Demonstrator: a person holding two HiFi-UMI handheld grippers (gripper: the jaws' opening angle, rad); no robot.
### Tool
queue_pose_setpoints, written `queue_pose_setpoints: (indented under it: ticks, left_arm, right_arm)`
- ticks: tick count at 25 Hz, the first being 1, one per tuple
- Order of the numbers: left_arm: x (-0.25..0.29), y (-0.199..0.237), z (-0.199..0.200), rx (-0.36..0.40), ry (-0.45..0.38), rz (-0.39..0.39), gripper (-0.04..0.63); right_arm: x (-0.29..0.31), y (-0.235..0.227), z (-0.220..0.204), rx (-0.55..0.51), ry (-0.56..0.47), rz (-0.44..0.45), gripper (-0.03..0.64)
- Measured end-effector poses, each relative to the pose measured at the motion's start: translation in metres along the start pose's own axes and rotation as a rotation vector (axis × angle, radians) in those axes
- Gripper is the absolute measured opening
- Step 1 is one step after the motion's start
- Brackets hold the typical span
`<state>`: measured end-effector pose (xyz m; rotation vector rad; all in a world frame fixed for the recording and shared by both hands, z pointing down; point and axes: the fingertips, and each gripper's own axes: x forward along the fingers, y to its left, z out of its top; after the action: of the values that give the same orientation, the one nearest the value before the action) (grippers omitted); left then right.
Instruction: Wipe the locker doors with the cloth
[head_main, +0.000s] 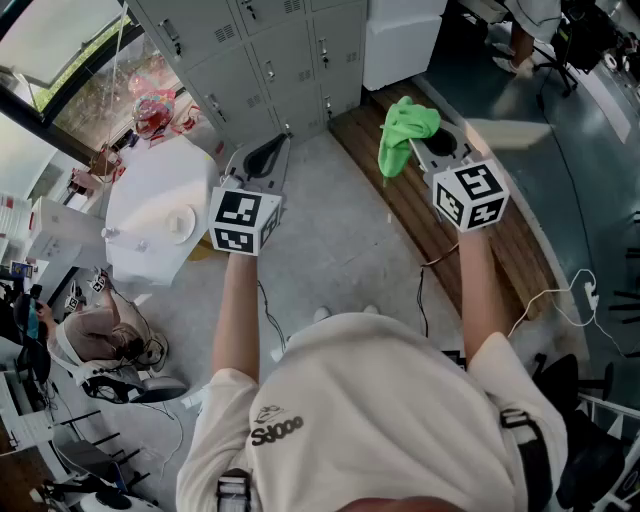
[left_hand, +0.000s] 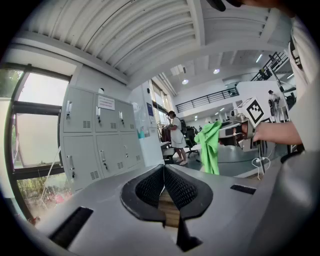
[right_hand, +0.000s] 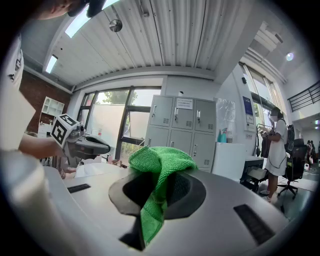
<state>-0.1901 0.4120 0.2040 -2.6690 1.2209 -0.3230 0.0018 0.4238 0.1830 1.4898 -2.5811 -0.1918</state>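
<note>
Grey locker doors (head_main: 270, 60) stand ahead; they also show in the left gripper view as lockers (left_hand: 95, 142) and in the right gripper view as lockers (right_hand: 182, 130). A green cloth (head_main: 404, 130) is pinched in my right gripper (head_main: 425, 140), which is held up well short of the lockers. In the right gripper view the cloth (right_hand: 160, 172) bunches over the jaws and hangs down between them. My left gripper (head_main: 270, 155) is shut with nothing in it; its jaws (left_hand: 163, 187) meet in the left gripper view. The cloth (left_hand: 210, 147) hangs to its right there.
A wooden bench (head_main: 450, 220) runs along the right. A white cabinet (head_main: 400, 40) stands beside the lockers. A white bin (head_main: 160, 215) and clutter sit to the left near a window. A person (left_hand: 175, 135) stands in the background by office chairs. A cable (head_main: 560, 300) lies on the floor.
</note>
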Motion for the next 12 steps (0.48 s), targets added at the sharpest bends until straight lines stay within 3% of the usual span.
queue_pose_setpoints:
  ticks: [12]
  left_arm:
    - [0.052, -0.036, -0.001, -0.039, 0.013, 0.015, 0.018]
  right_arm:
    - [-0.016, -0.071, -0.029, 0.038, -0.025, -0.009, 0.038]
